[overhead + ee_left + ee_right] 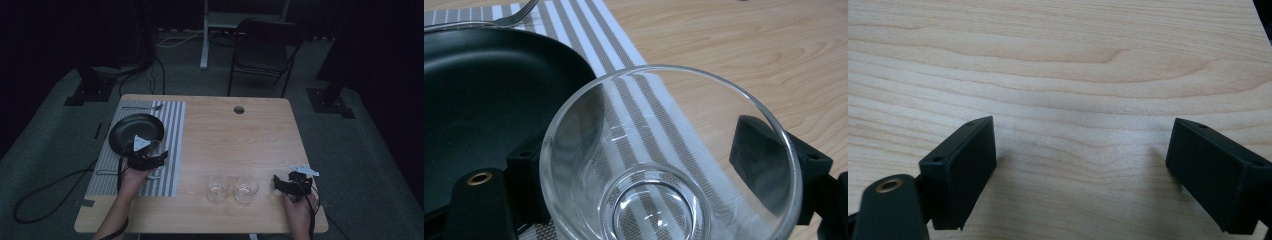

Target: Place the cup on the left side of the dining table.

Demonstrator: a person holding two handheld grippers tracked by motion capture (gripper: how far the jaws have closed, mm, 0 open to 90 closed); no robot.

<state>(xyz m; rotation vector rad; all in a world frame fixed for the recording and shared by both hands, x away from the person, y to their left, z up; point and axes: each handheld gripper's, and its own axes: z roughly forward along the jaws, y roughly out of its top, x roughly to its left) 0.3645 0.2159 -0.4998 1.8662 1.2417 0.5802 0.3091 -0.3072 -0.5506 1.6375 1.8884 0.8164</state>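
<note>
Over the striped woven placemat (167,145), just beside the matte black round plate (132,131), my left gripper (669,165) clamps a clear, smooth glass (664,160), tilted mouth-forward, one pad on either wall. A fork (516,12) lies past the plate's rim. My right gripper (1083,170) gapes wide, holding nothing, over bare grained wood table (1063,65), near the edge, two more glasses (232,187) beside it.

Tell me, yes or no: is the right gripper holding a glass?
No. The right gripper has its jaws wide apart over the bare wooden table, with nothing between them.
</note>
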